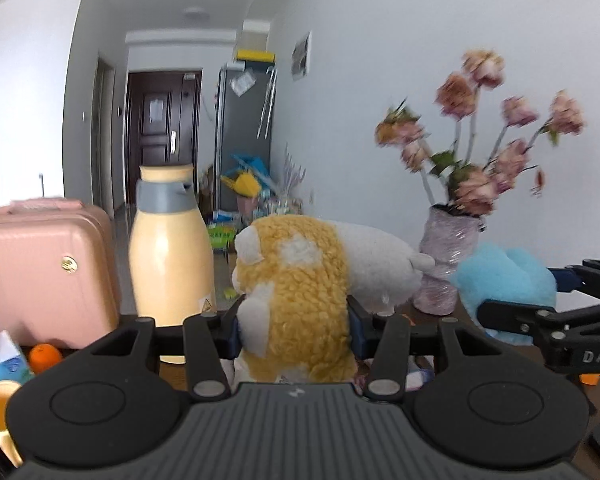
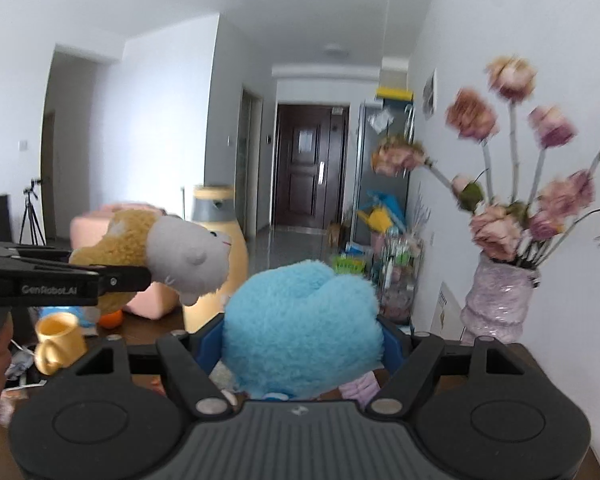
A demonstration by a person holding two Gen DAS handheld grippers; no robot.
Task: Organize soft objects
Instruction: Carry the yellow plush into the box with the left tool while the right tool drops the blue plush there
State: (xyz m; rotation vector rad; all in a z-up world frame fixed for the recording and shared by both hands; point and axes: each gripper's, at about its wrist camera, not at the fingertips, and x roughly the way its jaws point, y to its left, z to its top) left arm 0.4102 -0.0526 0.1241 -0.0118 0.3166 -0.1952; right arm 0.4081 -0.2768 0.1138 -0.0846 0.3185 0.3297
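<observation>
Tight ahead of the left gripper: bottle just left, suitcase beyond it, vase right. The right gripper has the vase close on its right, mug low left, open floor straight ahead toward the door.

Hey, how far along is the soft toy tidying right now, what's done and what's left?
Nothing looks put away yet. In hand: the left gripper is shut on the yellow and white plush, and the right gripper is shut on the blue plush, both lifted above the table beside the flower vase. Left to do: set both toys down in their place; no bin or pile shows in either view.
</observation>
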